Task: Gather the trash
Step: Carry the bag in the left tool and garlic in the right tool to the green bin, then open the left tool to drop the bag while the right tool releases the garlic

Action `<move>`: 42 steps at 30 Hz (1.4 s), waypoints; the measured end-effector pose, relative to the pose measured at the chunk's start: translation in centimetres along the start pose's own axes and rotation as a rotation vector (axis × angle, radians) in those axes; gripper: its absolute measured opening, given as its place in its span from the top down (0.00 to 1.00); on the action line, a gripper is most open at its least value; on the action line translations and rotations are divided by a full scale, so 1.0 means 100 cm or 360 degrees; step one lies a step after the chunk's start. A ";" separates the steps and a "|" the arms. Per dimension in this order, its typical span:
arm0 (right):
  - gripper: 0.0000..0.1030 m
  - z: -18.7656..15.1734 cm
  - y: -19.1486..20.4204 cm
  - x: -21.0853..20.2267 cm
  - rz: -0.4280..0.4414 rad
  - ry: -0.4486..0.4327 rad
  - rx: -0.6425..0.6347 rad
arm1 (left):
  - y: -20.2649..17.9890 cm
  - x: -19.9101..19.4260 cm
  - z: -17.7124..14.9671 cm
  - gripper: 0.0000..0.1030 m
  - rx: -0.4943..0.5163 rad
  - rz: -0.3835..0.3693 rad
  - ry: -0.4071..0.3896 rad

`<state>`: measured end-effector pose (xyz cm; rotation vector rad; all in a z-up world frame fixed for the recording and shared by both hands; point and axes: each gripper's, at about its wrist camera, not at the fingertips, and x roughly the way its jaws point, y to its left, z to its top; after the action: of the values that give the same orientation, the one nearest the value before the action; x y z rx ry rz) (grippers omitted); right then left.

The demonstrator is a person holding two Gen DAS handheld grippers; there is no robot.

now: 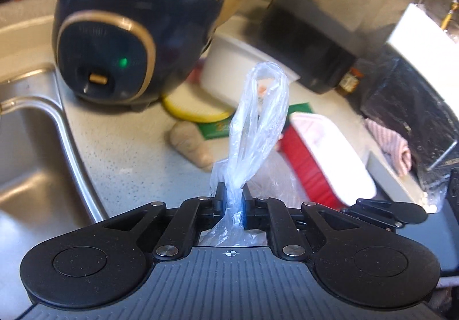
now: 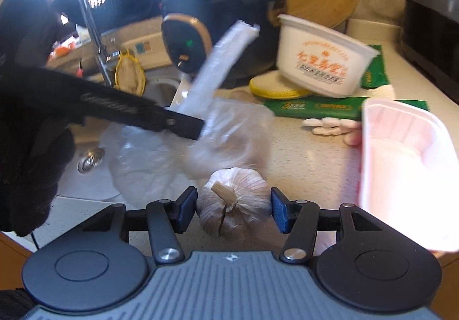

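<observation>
Left wrist view: left claw (image 1: 232,199) clamped on clear plastic bag (image 1: 258,116); right claw (image 2: 233,209) around garlic bulb (image 2: 233,199).

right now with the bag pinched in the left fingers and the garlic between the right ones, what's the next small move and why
Probably carry the garlic forward and up to the bag, then release it inside. The right gripper has its fingers against the bulb's sides, seemingly gripping it. The left gripper pinches the bag's handle, holding it up just ahead. Whether the mouth is open enough is unclear.
</observation>
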<state>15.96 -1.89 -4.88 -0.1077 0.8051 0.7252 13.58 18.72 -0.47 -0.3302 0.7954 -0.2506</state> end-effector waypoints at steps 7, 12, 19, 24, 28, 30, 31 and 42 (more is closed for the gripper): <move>0.47 -0.026 -0.023 -0.062 -0.0050 -0.0099 0.0093 | -0.058 -0.030 -0.007 0.89 0.0165 -0.0188 -0.0027; 0.47 -0.068 -0.052 -0.097 -0.0204 -0.0068 0.0229 | -0.117 0.001 -0.023 0.89 0.0322 -0.0402 0.0164; 0.47 -0.175 -0.117 -0.118 -0.0555 0.0144 0.0722 | -0.193 0.113 -0.065 0.89 0.0431 -0.0615 0.0564; 0.47 -0.261 -0.157 -0.109 -0.0700 0.0323 0.1163 | -0.222 0.217 -0.126 0.89 0.0449 -0.0600 0.0881; 0.47 -0.313 -0.176 -0.081 -0.0702 0.0449 0.1445 | -0.221 0.284 -0.183 0.89 0.0407 -0.0455 0.1108; 0.47 -0.330 -0.181 -0.060 -0.0700 0.0503 0.1513 | -0.221 0.312 -0.207 0.89 0.0421 -0.0373 0.1191; 0.47 -0.337 -0.183 -0.051 -0.0709 0.0524 0.1519 | -0.220 0.324 -0.218 0.89 0.0428 -0.0324 0.1211; 0.47 -0.437 -0.200 0.049 -0.0716 0.0785 0.1577 | -0.171 0.407 -0.307 0.81 0.0382 -0.0152 0.1417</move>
<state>3.71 -29.68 -42.47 0.4333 1.4734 -0.1915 16.98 -16.81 -40.64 -0.0096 1.6092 -0.5961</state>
